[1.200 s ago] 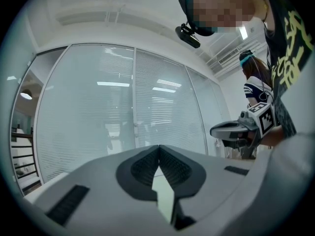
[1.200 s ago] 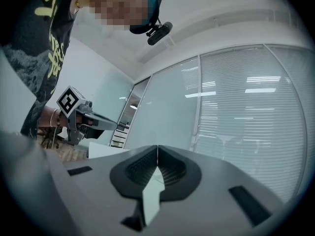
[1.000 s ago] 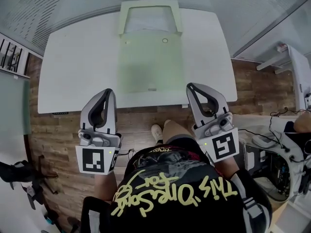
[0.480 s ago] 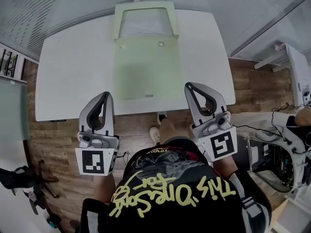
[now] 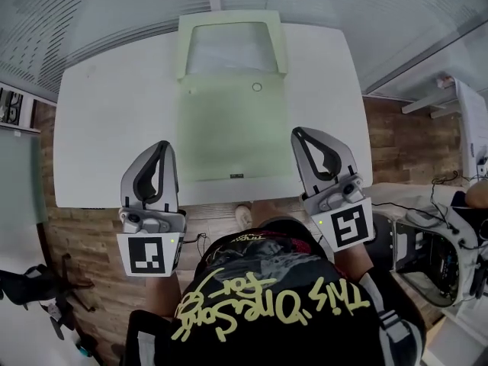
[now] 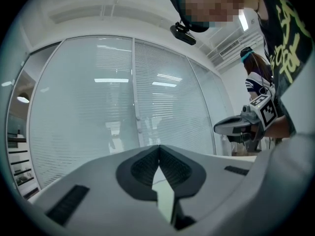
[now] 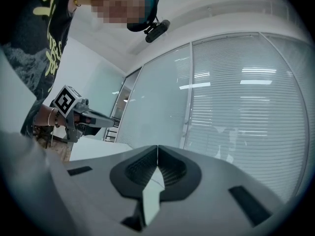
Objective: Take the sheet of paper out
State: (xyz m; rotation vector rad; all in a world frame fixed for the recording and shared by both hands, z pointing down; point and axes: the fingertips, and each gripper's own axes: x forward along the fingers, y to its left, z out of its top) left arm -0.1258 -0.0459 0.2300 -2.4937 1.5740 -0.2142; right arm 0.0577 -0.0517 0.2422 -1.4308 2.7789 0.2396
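Observation:
A pale green translucent folder (image 5: 229,132) lies flat on the white table (image 5: 114,120), with its long side running away from me. Its flap (image 5: 231,48) is folded open at the far end, a green border around a whitish panel. A round snap (image 5: 257,87) sits just below the flap. I cannot make out the sheet of paper as a separate thing. My left gripper (image 5: 165,146) (image 6: 159,146) is shut and empty over the table's near edge, left of the folder. My right gripper (image 5: 300,133) (image 7: 157,146) is shut and empty to the folder's right. Neither touches the folder.
Glass partitions with blinds (image 5: 114,6) stand behind the table. Wooden floor (image 5: 84,235) lies under and around it. A white desk with cables and equipment (image 5: 435,242) stands at the right, and a black chair base (image 5: 30,288) at the lower left.
Both grippers have moved forward together, from the table's near edge to farther over it on either side of the folder. Their jaws have stayed shut.

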